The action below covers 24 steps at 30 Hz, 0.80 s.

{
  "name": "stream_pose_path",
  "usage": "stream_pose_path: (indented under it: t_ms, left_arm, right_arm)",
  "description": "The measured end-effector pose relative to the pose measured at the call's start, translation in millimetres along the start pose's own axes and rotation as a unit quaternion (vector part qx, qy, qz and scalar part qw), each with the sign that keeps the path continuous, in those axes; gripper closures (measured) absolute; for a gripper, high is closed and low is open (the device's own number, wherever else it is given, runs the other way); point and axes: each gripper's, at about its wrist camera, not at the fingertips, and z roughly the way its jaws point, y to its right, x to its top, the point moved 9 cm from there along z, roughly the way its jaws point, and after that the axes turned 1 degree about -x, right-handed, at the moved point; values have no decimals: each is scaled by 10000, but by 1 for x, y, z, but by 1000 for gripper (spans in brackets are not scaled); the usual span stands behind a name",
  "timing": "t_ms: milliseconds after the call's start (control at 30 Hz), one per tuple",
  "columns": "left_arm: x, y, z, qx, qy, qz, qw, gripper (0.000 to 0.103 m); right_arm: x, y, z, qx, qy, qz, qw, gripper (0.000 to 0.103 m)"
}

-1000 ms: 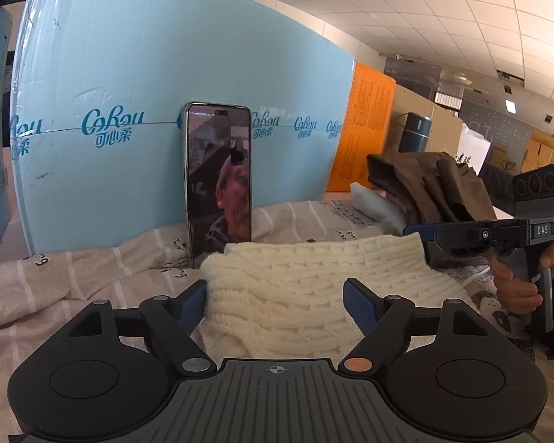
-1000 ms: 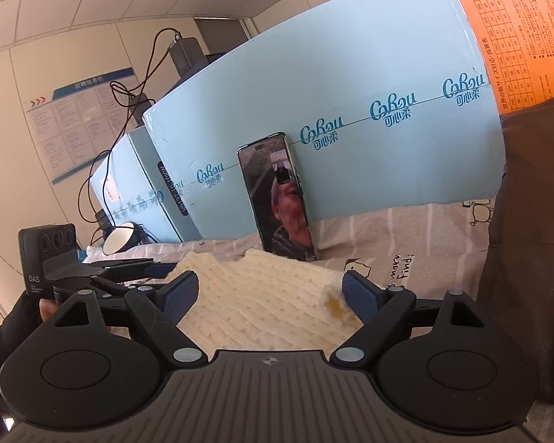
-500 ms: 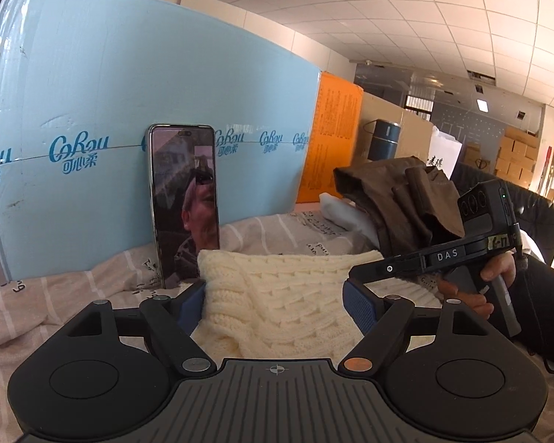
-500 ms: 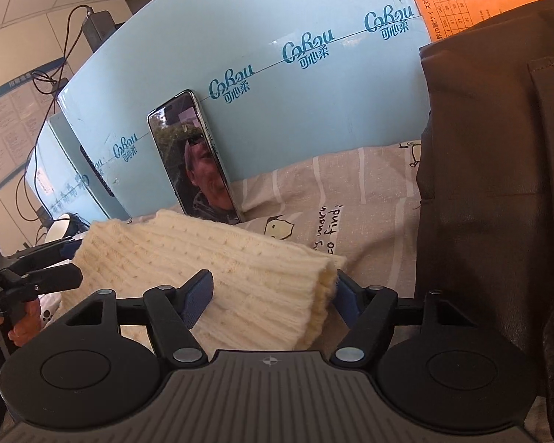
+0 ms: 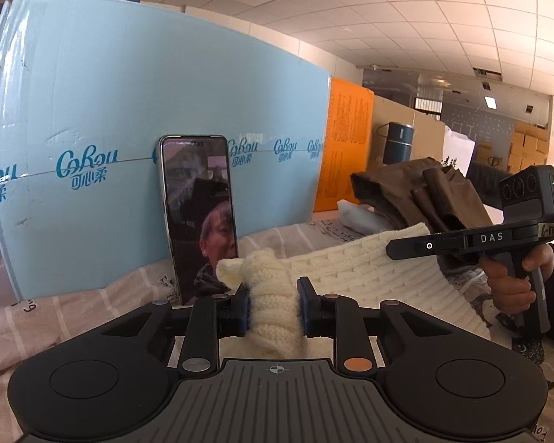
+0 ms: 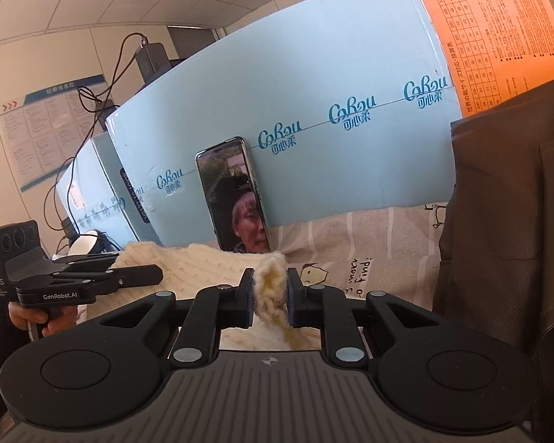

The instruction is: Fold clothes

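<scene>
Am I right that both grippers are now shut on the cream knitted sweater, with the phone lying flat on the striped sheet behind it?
Not quite: the phone stands upright, leaning against the blue box, as the left wrist view shows. The left gripper and right gripper are indeed shut on the cream sweater.

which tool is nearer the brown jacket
Right. The right tool, clamped on the cream sweater, sits just beside the brown jacket; the left tool grips the sweater's opposite end, farther away.
</scene>
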Motion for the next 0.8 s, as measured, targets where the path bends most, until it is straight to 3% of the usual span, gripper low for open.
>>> stream_pose_path:
  t_ms: [433,667,800]
  left_arm:
    - [4,29,-72,-474,697,294,9960,82]
    - [-12,60,-115,-879,737,509,9921,82]
    - [-24,72,-131,-937,588,504,9926,82]
  right_arm:
    - [20,-55,-72,1311,661,183,9890,88]
    - [-5,-83,-118,1577,700,120,9849,88]
    - [-23,-93,-132,1516,492,64,9872,88]
